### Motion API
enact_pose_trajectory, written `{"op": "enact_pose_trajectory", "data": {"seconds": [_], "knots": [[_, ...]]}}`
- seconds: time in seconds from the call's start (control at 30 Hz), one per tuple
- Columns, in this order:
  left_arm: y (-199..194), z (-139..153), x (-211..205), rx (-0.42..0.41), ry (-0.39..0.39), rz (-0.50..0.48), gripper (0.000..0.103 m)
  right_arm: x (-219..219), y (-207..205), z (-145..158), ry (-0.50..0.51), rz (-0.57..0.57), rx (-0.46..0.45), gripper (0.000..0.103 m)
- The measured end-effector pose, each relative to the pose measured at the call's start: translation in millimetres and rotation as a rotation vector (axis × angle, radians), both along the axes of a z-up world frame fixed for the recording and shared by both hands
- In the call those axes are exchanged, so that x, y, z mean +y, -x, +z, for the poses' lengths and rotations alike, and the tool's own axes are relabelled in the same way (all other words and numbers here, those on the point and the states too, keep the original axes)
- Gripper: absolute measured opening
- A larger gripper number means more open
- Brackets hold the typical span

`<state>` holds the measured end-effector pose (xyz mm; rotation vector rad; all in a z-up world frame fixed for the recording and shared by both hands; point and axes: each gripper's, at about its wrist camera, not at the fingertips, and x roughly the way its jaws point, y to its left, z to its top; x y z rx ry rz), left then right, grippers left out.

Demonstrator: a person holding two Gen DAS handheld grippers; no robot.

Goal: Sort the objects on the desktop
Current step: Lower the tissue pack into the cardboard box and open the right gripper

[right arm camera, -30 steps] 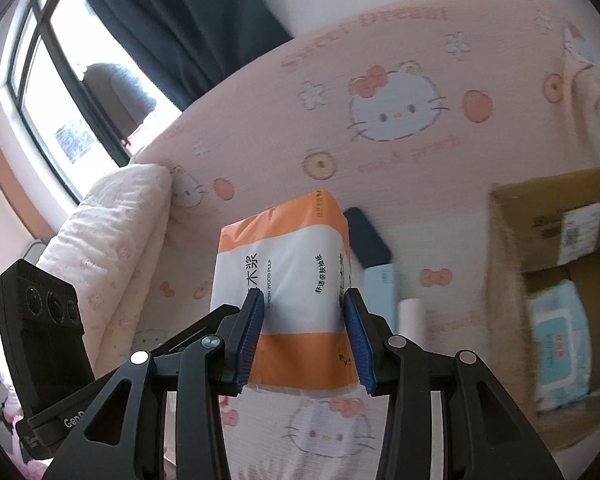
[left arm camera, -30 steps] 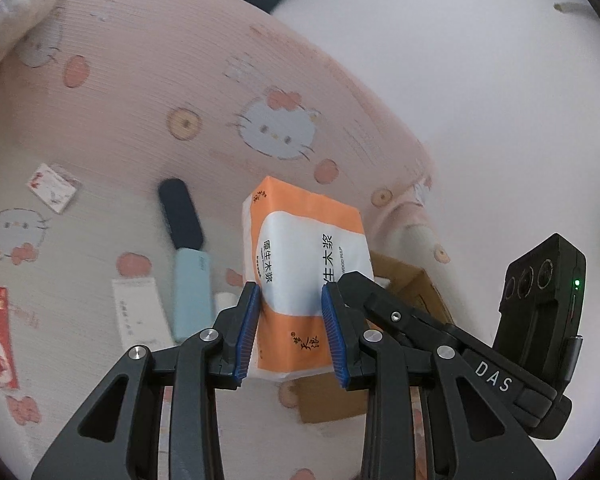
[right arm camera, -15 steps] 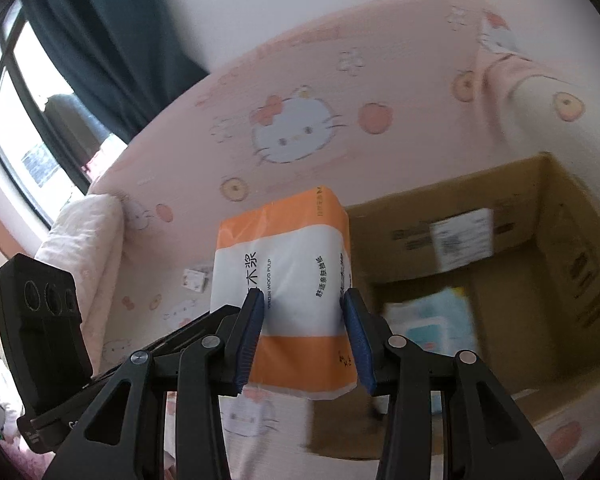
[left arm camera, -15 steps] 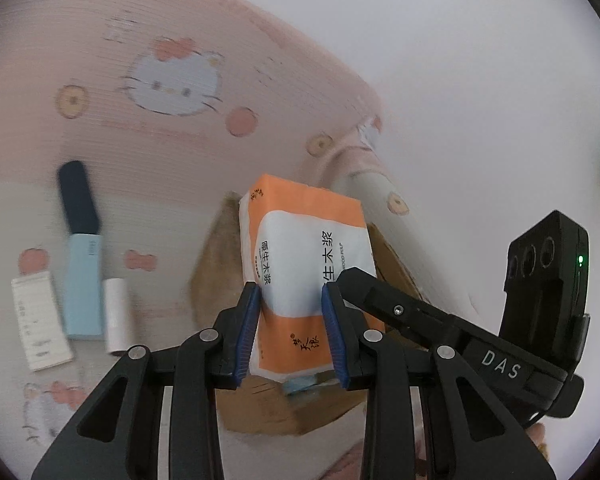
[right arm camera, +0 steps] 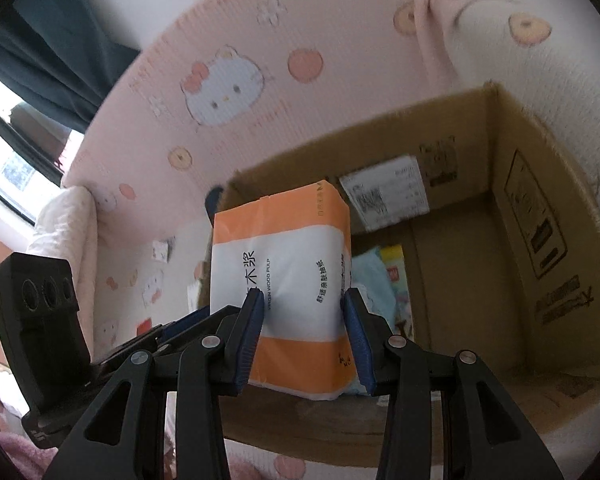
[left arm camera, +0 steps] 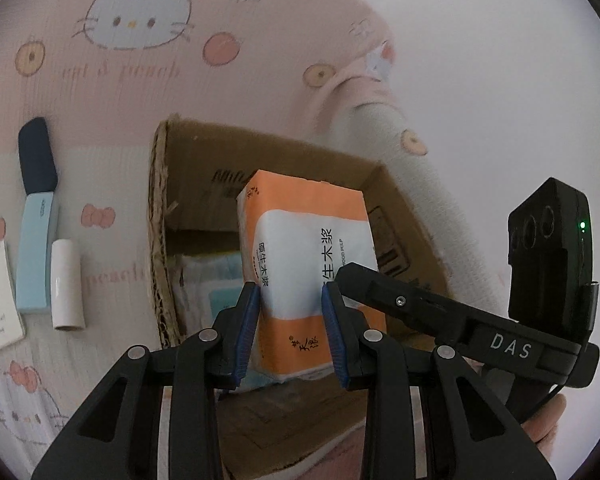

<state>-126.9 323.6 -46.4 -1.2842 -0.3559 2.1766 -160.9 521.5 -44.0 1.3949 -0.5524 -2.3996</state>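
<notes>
both hand-held grippers clamped one orange-and-white tissue pack [left arm camera: 306, 272], the left hand-held gripper [left arm camera: 290, 334] and the right hand-held gripper [right arm camera: 306, 340] each part-closed on an opposite end, probably because the soft pack would sag from one end. it hung over the open cardboard box [right arm camera: 540, 216]. the pale blue packet [right arm camera: 374, 276] inside was mostly hidden; the box's near wall was cut off.

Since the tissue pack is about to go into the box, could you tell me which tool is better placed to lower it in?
Neither alone: the left tool and right tool both clamp the tissue pack over the open cardboard box, so I'd lower with both.
</notes>
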Motion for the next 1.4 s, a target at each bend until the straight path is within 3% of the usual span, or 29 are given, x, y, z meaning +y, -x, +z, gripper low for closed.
{"op": "enact_pose_trajectory", "data": {"seconds": [0.37,0.5,0.83,1.07,1.17,1.4], "knots": [[0.6,-6.1,2.6,-0.034,0.137,0.006,0.035,-5.2,10.4,-24.3,0.041,0.054,-0.109,0.036],[-0.8,-6.1,3.5,-0.044,0.148,0.001,0.035,-5.2,7.8,-25.1,0.04,0.051,-0.128,0.036],[-5.2,-5.4,18.8,-0.025,0.291,-0.021,0.036,-7.1,7.4,-27.5,-0.042,0.061,-0.144,0.033],[-4.4,-3.8,18.0,-0.024,0.276,-0.022,0.037,-6.7,4.2,-20.2,-0.067,0.054,-0.123,0.033],[-8.1,6.6,13.1,-0.002,0.222,-0.027,0.042,-6.5,-1.2,-10.3,-0.096,0.038,-0.105,0.033],[-33.9,59.2,-3.2,0.176,0.077,-0.063,0.058,-15.6,-29.7,42.5,-0.211,-0.004,0.004,0.033]]}}
